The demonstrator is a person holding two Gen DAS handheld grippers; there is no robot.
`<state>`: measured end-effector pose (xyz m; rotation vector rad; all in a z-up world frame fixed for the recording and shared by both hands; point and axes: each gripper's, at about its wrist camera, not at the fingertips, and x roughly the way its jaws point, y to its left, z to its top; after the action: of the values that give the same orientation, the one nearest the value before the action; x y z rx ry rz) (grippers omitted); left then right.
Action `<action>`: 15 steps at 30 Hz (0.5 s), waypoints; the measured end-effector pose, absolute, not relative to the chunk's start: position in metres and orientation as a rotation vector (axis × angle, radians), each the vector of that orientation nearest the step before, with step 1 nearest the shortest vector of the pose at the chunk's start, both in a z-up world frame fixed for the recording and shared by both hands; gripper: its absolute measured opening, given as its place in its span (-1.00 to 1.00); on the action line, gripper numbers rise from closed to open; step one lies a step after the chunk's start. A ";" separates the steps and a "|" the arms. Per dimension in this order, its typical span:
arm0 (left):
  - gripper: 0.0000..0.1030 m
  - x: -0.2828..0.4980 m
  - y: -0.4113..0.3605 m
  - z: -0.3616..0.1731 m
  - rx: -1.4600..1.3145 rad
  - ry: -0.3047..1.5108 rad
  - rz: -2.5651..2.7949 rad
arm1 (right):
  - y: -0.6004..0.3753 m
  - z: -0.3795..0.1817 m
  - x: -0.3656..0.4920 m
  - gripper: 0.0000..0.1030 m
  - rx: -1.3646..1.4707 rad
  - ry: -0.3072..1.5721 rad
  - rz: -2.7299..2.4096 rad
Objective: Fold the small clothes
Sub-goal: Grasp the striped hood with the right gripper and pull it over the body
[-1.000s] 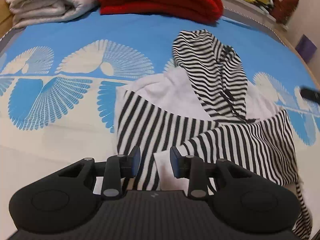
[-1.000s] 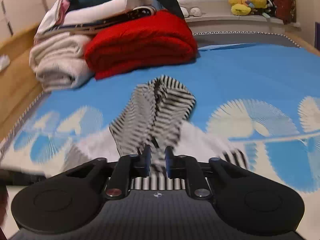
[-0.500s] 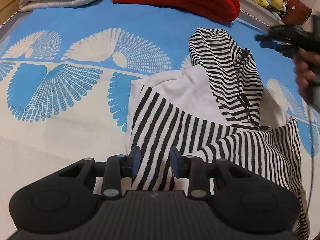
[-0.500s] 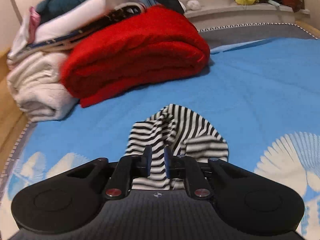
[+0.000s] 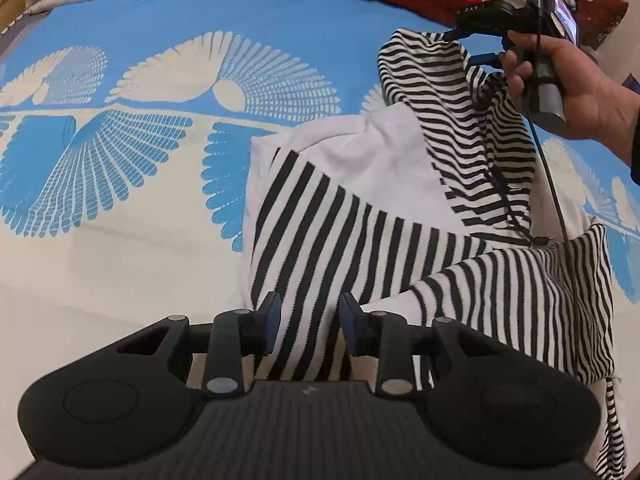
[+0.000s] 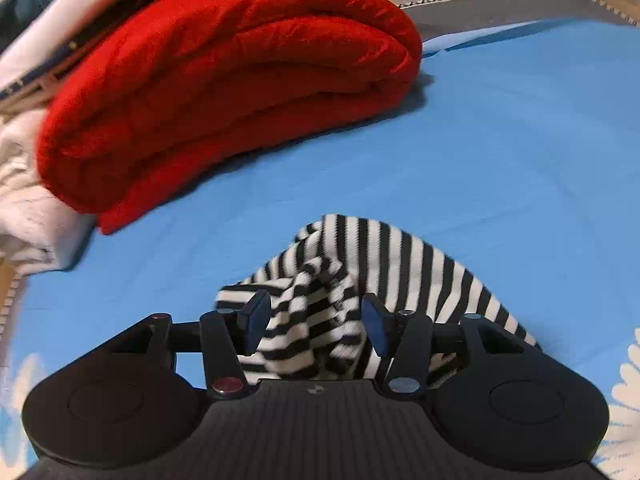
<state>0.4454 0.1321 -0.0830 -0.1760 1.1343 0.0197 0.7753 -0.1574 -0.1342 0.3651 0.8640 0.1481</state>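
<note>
Left wrist view: a small black-and-white striped knit hooded garment (image 5: 400, 216) is seen spread on the blue bedspread with white fan motifs (image 5: 168, 92), filling the centre and right of the frame. Its lower striped hem is drawn up between the fingers of the left gripper (image 5: 308, 320) at the bottom centre; the jaws stand only part way apart, and whether the pads actually press the cloth cannot be told. At the upper right, the striped hood is laid out away from the body, its tip reached by the right gripper (image 5: 464, 46), which is carried in a person's hand (image 5: 576, 80).

In the right wrist view the hood (image 6: 384, 256) is bunched at the bottom centre, between the pads of the right gripper (image 6: 316, 320). These jaws have just been opening and now stand well apart, with the cloth loose between them and not pinched, so the hood is judged as released. A folded red knit blanket (image 6: 224, 80) is seen in the upper left, near the hood but not touching it.

By this layout the fold is judged as only begun: the hood is stretched flat, one side is crossed over the white chest, and the sleeves, the hood and the final halving are still to be done.
</note>
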 end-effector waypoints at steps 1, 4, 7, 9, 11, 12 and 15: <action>-0.30 0.445 0.133 -0.082 -0.178 1.131 0.018 | -0.155 -0.137 0.778 0.07 0.360 0.867 0.134; -0.30 0.445 0.135 -0.078 -0.178 1.115 0.010 | -0.154 -0.145 0.784 -0.05 0.335 0.887 0.061; -0.30 0.446 0.140 -0.076 -0.186 1.115 0.021 | -0.153 -0.147 0.785 -0.89 0.355 0.896 0.106; -0.30 0.446 0.146 -0.074 -0.199 1.112 0.034 | -0.152 -0.137 0.777 -0.90 0.353 0.855 0.134; -0.30 0.446 0.151 -0.068 -0.209 1.098 0.040 | -0.152 -0.123 0.763 -0.90 0.344 0.830 0.167; -0.30 0.445 0.154 -0.064 -0.216 1.085 0.045 | -0.153 -0.116 0.755 -0.90 0.345 0.822 0.176; -0.30 0.443 0.162 -0.057 -0.240 1.074 0.066 | -0.161 -0.085 0.717 -0.90 0.349 0.774 0.202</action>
<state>0.4434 0.1624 -0.0571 -0.2396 1.0736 0.0662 0.7170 -0.1609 -0.0847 0.3487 0.7740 0.2025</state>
